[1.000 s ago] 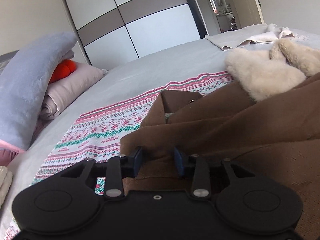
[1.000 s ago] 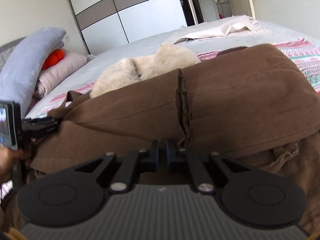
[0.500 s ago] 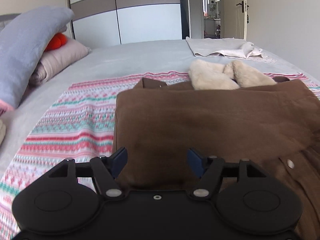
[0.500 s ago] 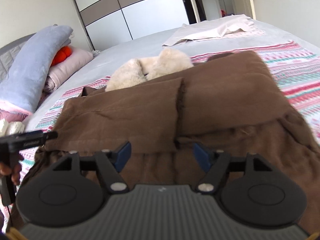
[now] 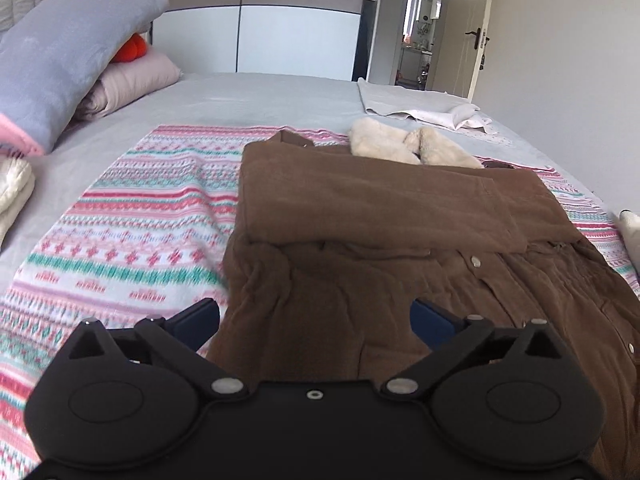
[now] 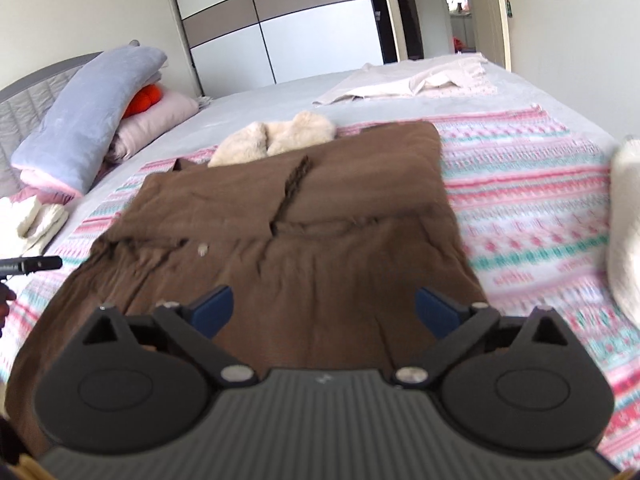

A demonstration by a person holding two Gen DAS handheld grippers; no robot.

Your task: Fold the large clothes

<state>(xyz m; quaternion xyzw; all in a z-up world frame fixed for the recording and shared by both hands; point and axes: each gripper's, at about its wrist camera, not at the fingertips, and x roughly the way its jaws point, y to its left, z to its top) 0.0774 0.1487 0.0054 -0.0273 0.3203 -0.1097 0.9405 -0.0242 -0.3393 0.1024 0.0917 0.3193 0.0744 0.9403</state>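
The left hand-held gripper (image 5: 314,320) has its jaws opening wide, with nothing pinched between them. The right hand-held gripper (image 6: 324,310) is opening wide too, and it holds nothing. Just past both, at twelve o'clock, the big brown coat (image 5: 400,216) lies on the striped blanket (image 5: 132,216) on the bed (image 5: 260,94). Its top part is folded over, and the fluffy cream collar (image 5: 400,146) peeks out at the far end. The coat looks thick, soft and floppy, and probably heavy. A good place to take hold looks like the near hem corners, at seven and five o'clock.
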